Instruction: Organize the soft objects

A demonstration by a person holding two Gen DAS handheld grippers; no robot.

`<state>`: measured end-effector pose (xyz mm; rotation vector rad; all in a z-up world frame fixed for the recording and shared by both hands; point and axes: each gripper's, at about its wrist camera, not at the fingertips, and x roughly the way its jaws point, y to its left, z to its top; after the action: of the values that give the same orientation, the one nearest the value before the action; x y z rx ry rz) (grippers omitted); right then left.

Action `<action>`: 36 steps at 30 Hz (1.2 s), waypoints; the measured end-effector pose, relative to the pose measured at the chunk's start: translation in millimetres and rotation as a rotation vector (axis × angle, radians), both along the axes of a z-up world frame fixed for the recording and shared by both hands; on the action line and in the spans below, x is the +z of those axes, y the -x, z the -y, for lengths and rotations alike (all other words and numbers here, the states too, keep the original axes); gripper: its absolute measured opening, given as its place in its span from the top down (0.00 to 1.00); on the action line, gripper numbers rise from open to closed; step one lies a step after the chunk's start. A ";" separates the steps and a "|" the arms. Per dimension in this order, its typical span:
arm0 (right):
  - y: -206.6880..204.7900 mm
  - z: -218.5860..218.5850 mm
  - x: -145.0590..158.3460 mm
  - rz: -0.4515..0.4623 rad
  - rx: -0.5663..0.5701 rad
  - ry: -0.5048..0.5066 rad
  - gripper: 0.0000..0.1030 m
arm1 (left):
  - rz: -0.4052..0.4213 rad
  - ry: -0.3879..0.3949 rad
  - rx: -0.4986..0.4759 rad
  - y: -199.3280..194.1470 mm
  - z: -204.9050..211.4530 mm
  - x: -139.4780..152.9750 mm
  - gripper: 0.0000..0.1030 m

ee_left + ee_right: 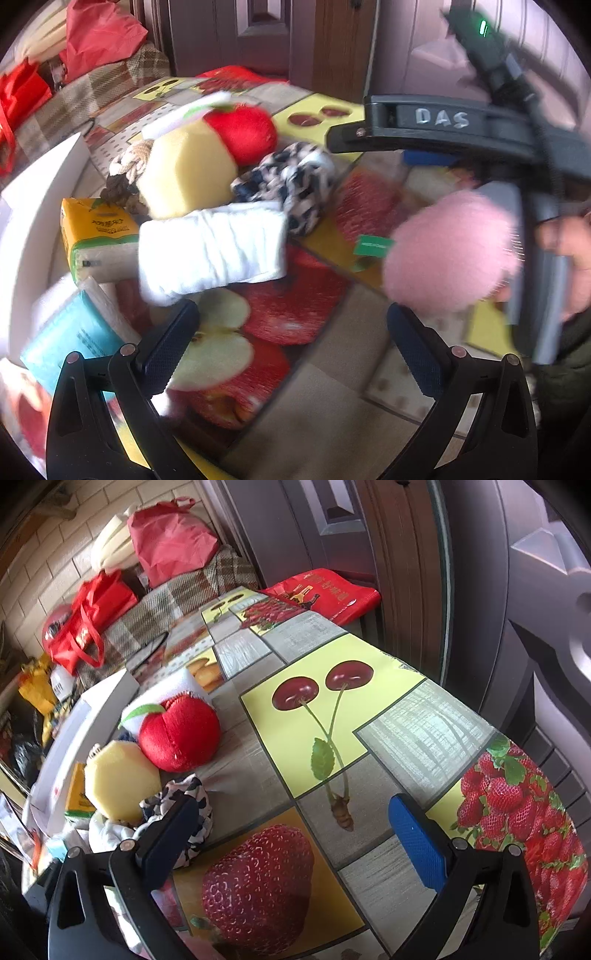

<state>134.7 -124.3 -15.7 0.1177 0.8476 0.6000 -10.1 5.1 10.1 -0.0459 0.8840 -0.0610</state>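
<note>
Two grippers over a fruit-print table (388, 709), both with jaws apart and holding nothing.
Left gripper (291, 343) faces a pile at table's left: one red apple plush (243, 133), one yellow sponge (188, 173), one white towel roll (212, 251), one black-white cloth (291, 184), one rope knot (127, 173), two tissue packs (98, 232). One pink pompom (450, 254) sits apart, by the right gripper (291, 834).

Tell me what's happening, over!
Left hand-held gripper open, empty. Right hand-held gripper open, empty. Pink pom-pom by the right one. White towel ahead, unobstructed.
</note>
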 end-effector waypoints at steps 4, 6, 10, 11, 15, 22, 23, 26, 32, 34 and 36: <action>-3.5 30.2 -0.1 -0.015 -0.070 -0.201 0.00 | 0.166 0.168 0.010 31.6 -18.1 43.3 0.01; -1.4 48.1 2.1 0.004 -0.124 -0.285 0.00 | 0.279 0.234 0.036 58.3 -37.3 73.7 0.00; 15.3 67.5 23.7 0.138 -0.102 -0.348 0.00 | 0.400 0.231 0.108 100.7 -78.6 102.7 0.00; 21.5 69.5 29.7 0.184 -0.085 -0.348 0.00 | 0.412 0.209 0.134 110.7 -90.9 104.1 0.00; 34.8 72.4 40.2 0.312 -0.036 -0.331 0.00 | 0.367 0.181 0.197 128.4 -112.0 91.1 0.00; 38.5 78.0 42.6 0.363 0.045 -0.273 0.00 | 0.170 0.145 0.133 117.2 -98.1 40.7 0.00; 40.6 79.9 44.5 0.387 0.053 -0.238 0.00 | 0.153 0.118 0.115 116.9 -92.5 35.5 0.00; 49.3 80.4 48.1 0.448 0.102 -0.149 0.00 | 0.106 0.064 0.066 110.8 -78.6 22.1 0.00; 76.2 28.1 27.1 0.397 0.378 0.125 0.00 | 0.035 0.036 0.042 90.0 -70.9 9.5 0.01; 81.5 10.1 16.0 0.400 0.404 0.207 0.00 | 0.024 0.019 0.035 85.4 -68.3 6.6 0.01; 78.9 -1.4 7.6 0.376 0.407 0.249 0.00 | 0.013 0.011 0.031 81.6 -66.8 4.1 0.01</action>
<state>55.8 -122.9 -8.1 -0.3936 0.5734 0.8588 -91.7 71.9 14.3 -0.0696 0.8696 -0.0374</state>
